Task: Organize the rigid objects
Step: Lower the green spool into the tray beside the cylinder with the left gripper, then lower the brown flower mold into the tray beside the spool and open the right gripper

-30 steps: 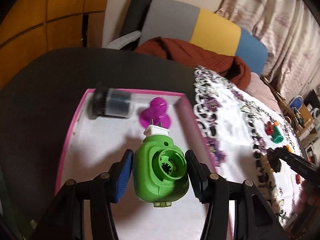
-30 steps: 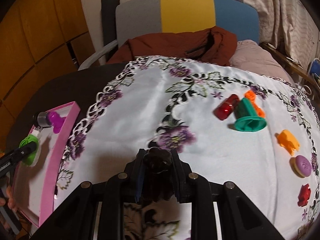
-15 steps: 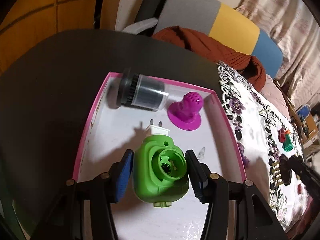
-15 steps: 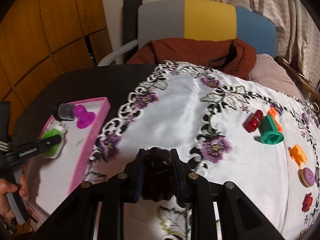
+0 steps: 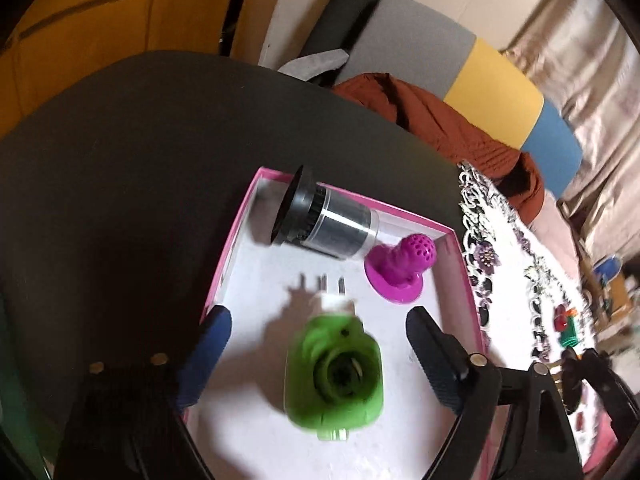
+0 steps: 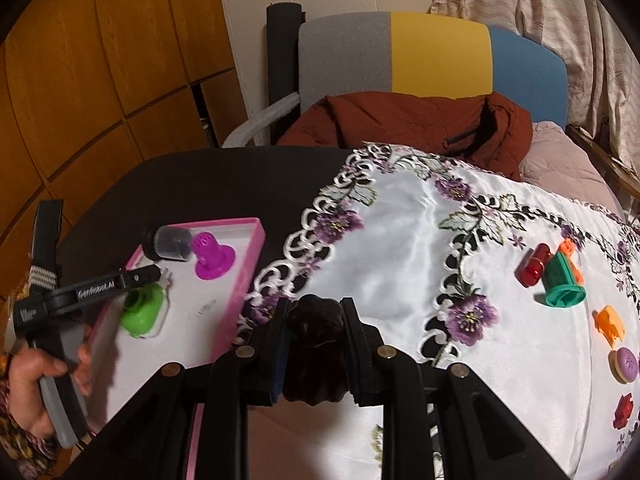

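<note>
My left gripper hangs over the pink-rimmed white tray, its jaws opening wide. The green plastic piece with a white plug end lies blurred between them, touched by neither pad. A black-and-clear cylinder and a magenta perforated piece lie at the tray's far end. My right gripper is shut on a dark brown lobed piece, held above the floral cloth's edge just right of the tray. In the right wrist view the green piece lies under the left gripper's finger.
On the white floral cloth to the right lie a red piece, a teal piece, orange pieces, a purple disc and another red piece. A chair with a brown jacket stands behind the dark table.
The left jaws have spread apart and let go of the green piece, which now lies in the tray. The right gripper has carried the brown piece leftward, closer to the tray.
</note>
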The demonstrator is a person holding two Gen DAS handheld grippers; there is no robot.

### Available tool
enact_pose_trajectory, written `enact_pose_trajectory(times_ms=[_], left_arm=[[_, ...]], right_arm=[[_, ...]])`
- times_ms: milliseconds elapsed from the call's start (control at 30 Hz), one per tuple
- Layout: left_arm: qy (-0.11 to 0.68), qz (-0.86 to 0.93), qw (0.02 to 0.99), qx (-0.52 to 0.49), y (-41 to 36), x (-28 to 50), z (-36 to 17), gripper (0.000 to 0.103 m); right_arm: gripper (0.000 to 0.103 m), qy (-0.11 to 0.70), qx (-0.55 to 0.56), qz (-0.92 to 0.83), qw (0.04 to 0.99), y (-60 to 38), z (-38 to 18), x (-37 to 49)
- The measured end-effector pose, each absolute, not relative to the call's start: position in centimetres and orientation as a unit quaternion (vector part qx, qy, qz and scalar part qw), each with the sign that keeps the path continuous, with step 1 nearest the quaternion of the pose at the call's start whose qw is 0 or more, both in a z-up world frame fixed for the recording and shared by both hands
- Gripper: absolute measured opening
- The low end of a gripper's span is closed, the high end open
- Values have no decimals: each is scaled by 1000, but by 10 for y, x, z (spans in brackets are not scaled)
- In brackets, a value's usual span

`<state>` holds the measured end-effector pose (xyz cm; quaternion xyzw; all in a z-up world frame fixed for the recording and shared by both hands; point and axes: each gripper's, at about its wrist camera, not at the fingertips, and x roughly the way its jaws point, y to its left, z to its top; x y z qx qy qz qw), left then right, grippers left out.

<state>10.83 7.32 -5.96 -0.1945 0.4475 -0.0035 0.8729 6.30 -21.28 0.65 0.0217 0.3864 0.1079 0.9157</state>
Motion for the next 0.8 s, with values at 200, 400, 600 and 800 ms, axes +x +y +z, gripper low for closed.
enact_pose_trajectory(times_ms=[200,400,600,800], left_arm=[[437,-12,888,-144,54,78,-55,93],[427,-18,897,-115,45,55,-54,98],[430,-6,897,-100,43,41,-56,98],[432,-8,897,-91,41,31,-57,99]], right_arm=[[23,393,38,140,908,-190,10,71],[23,395,45,178,900,-158,9,76],[23,411,40,198,889,-127,-1,87],[23,427,17,203,881,-99,-16,100]])
